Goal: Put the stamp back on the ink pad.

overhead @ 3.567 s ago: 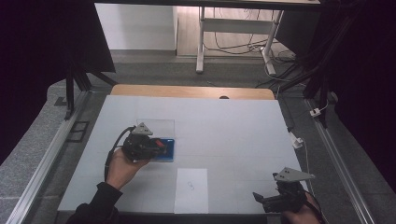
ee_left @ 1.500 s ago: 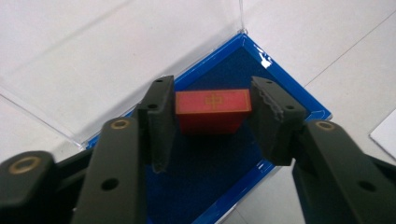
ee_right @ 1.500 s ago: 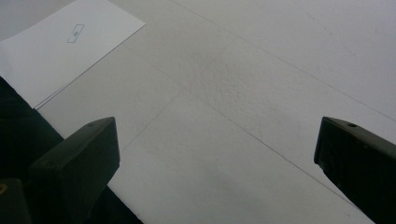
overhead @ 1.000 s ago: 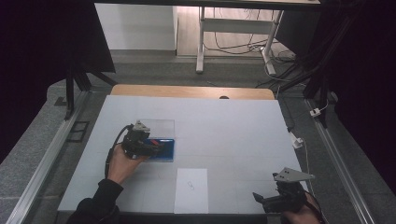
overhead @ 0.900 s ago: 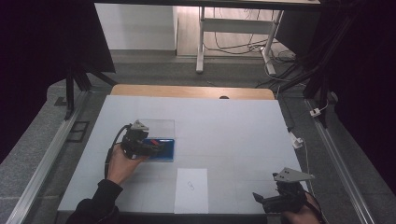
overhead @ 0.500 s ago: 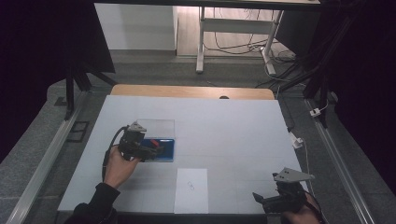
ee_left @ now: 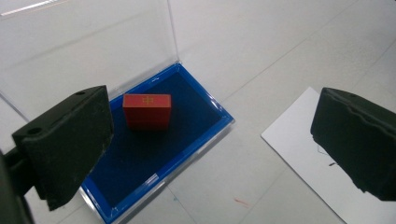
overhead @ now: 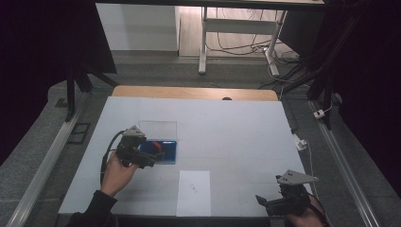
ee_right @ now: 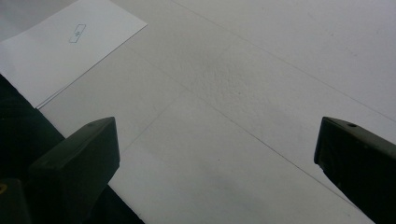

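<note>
Left gripper view: left gripper (ee_left: pixel 212 144) jaws just opened wide; red block (ee_left: pixel 146 111) lies free in blue case (ee_left: pixel 205 109).

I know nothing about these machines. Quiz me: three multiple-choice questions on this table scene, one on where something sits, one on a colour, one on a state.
1. Where does the red block sit?
A. on the white sheet of paper
B. inside the blue-lined case
C. between the right gripper's pads

2. What colour is the lining of the case?
A. green
B. yellow
C. blue

3. How does the left gripper stand?
A. open, nothing between its pads
B. shut on the red block
C. shut on the paper

Answers:
1 B: the left gripper view shows the block resting on the case's blue floor, beside the raised clear lid.
2 C: floor and rim are deep blue in the left gripper view and in the high view.
3 A: its jaws have just been opening and now stand wide apart, with the block lying free beyond them.
</note>
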Demonstrator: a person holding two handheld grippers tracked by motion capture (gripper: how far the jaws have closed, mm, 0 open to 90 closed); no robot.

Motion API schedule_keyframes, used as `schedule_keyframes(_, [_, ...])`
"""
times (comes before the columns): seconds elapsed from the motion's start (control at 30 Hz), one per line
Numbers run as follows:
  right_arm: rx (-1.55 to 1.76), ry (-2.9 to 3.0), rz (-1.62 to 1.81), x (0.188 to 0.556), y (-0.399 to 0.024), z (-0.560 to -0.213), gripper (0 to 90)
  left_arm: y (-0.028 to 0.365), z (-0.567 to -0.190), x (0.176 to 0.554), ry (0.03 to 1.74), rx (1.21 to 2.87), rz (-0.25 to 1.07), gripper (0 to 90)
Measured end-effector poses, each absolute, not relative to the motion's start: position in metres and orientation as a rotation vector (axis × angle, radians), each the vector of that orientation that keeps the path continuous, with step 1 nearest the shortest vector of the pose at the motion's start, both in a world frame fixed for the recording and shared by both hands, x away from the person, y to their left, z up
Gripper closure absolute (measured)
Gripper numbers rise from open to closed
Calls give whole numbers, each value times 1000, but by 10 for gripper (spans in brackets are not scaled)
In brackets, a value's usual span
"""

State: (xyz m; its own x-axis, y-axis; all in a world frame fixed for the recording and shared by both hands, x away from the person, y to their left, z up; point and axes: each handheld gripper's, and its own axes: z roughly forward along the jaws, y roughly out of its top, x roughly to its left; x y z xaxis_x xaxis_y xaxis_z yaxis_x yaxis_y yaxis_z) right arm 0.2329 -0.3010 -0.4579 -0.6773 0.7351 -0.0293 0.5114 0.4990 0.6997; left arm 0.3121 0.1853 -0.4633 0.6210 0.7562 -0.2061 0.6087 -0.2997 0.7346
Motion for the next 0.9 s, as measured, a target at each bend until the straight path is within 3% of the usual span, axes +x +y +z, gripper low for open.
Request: schedule_keyframes(0.9, [1079, 2407, 995, 234, -303, -458, 1, 212, -451, 245, 1059, 1948, 230, 0])
